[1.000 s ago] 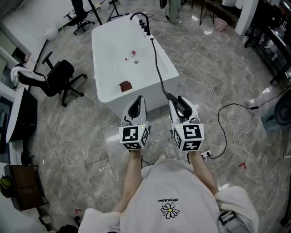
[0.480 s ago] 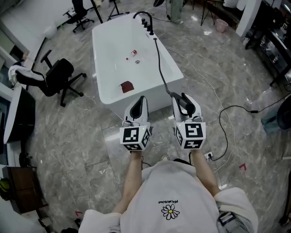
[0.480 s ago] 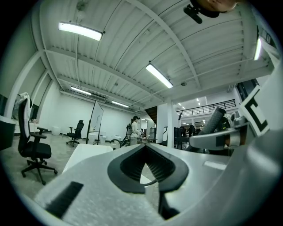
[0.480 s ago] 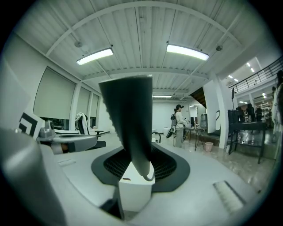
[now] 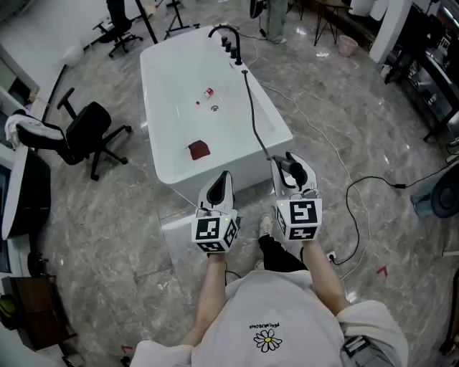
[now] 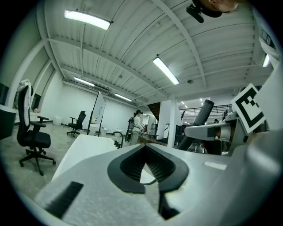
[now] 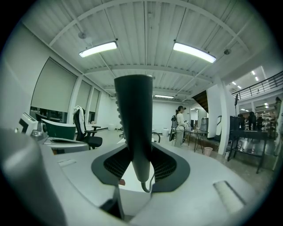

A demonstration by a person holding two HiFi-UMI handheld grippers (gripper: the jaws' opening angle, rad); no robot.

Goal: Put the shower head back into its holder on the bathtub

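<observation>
A white bathtub [image 5: 172, 107] stands ahead, with black tap fittings [image 5: 228, 37] at its far end. A dark hose [image 5: 253, 115] runs from there along the tub's right rim to the dark shower head [image 5: 289, 169]. My right gripper [image 5: 290, 160] is shut on the shower head's handle [image 7: 134, 128], which stands upright between the pads, the hose [image 7: 150, 185] trailing below. My left gripper [image 5: 223, 176] is shut and empty, level beside the right one, just short of the tub's near end. In the left gripper view its jaws [image 6: 146, 165] meet, with the tub [image 6: 84, 148] beyond.
A black office chair [image 5: 82, 132] stands left of the tub. A dark red object [image 5: 199, 149] and a small red-and-white item [image 5: 207, 92] lie inside the tub. A black cable [image 5: 353, 208] loops on the marble floor at right. A person [image 5: 272, 16] stands beyond the tub.
Both grippers have moved forward toward the tub's near end, and the tub looks closer. The right gripper still holds the shower head. The left stays shut and empty.
</observation>
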